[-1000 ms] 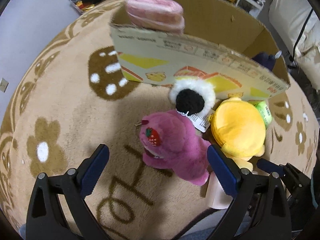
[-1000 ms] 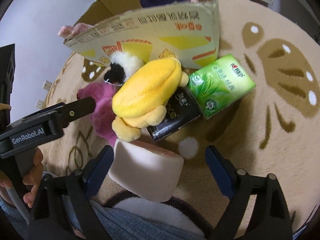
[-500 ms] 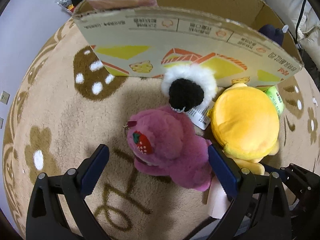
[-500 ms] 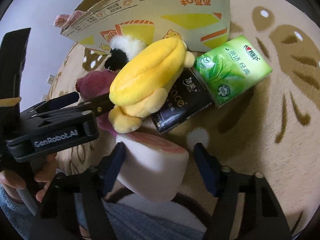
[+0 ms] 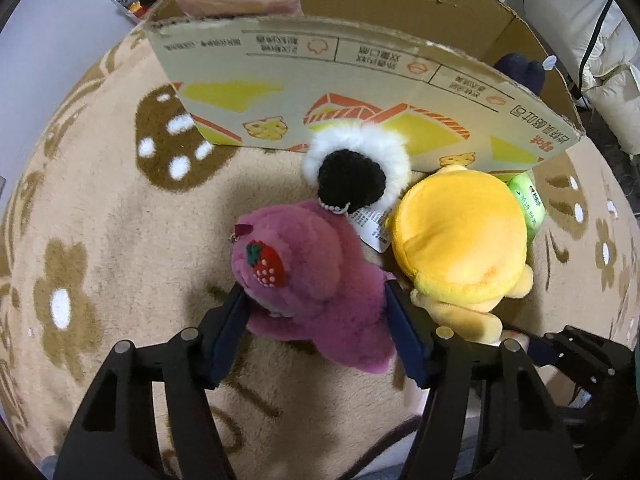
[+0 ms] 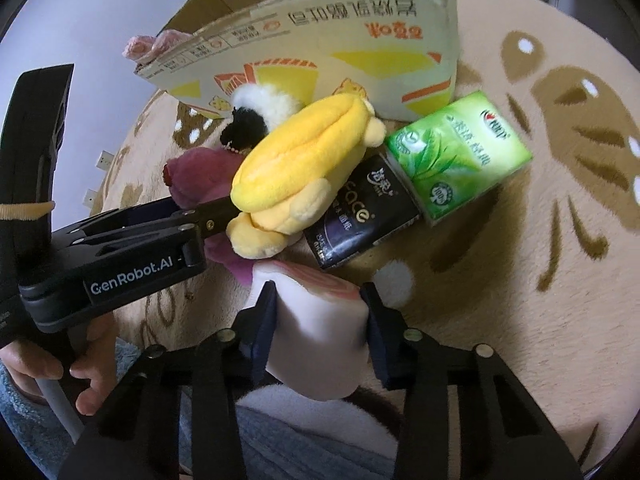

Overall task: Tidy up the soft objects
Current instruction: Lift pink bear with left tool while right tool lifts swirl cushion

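Both grippers, open a second ago, are closing: left gripper (image 5: 314, 308) on purple plush (image 5: 308, 280), right gripper (image 6: 318, 312) on pink cushion (image 6: 316, 336), ready for lifting.

I'm working in what looks like a home, down on the floor of a living room. A beige patterned rug (image 5: 100, 216) with brown flowers covers the floor, an open cardboard box (image 5: 360, 92) stands on it, white cushions (image 5: 592, 40) sit in one corner, and wall sockets (image 6: 105, 157) line the pale wall.
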Demonstrator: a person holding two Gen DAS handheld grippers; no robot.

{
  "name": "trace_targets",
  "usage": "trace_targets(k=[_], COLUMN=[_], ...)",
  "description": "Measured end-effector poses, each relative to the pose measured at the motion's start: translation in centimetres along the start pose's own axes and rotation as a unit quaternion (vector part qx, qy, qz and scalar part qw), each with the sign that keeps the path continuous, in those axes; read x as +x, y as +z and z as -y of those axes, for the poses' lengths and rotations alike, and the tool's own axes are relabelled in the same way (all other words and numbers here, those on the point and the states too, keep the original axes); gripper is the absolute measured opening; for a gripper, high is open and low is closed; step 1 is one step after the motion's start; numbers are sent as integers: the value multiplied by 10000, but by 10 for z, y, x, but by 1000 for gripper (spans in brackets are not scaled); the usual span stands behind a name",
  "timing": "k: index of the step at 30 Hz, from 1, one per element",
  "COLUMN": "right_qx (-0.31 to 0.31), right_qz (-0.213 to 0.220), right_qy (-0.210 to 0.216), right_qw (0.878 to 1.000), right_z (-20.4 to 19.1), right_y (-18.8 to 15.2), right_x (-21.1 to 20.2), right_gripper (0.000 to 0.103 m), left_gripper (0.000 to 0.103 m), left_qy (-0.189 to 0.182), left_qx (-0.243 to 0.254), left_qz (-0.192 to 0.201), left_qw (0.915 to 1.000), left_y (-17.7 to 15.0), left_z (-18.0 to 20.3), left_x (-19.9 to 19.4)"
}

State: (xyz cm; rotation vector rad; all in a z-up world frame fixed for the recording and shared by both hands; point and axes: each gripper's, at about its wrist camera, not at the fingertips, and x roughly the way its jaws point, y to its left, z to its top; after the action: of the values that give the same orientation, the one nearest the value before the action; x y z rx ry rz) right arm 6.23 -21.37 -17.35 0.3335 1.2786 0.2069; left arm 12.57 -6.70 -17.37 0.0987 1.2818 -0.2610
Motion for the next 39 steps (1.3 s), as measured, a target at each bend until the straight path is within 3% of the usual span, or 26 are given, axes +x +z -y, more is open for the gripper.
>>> trace_targets(k=[4, 12, 18, 23, 27, 33, 39], right_qx=[68, -18, -191, -298, -420, -622, -714], right_qz=[154, 562, 1114, 1715, 2357, 3101, 3459], right_qy=[-51, -212, -438, -535, -651, -808, -945], right_qw=[9998, 9982, 9926, 9833, 9687, 9452, 9308], right_z=[3, 1, -7, -14, -25, -37, -42], right_y=[0, -4, -8, -11, -13, -7, 7], right_x=[-7, -31, -57, -79, -102, -122, -128], right_gripper=[38, 37, 34, 32, 31, 31, 31], left_gripper=[65, 65, 65, 65, 65, 65, 65], left_qy=[293, 540, 715, 903, 968, 1147, 1197], left_qx=[88, 63, -18, -63, -105, 33, 96], left_qz=[230, 620, 1084, 1646, 2095, 2889, 3394], left_qw=[9993, 9966, 9915, 9822, 9730, 9505, 9329], left_y=[-6, -17, -27, -31, -33, -36, -34], left_z=[2, 1, -5, -13, -18, -12, -8], left_x=[-13, -39, -71, -99, -118, -147, -160])
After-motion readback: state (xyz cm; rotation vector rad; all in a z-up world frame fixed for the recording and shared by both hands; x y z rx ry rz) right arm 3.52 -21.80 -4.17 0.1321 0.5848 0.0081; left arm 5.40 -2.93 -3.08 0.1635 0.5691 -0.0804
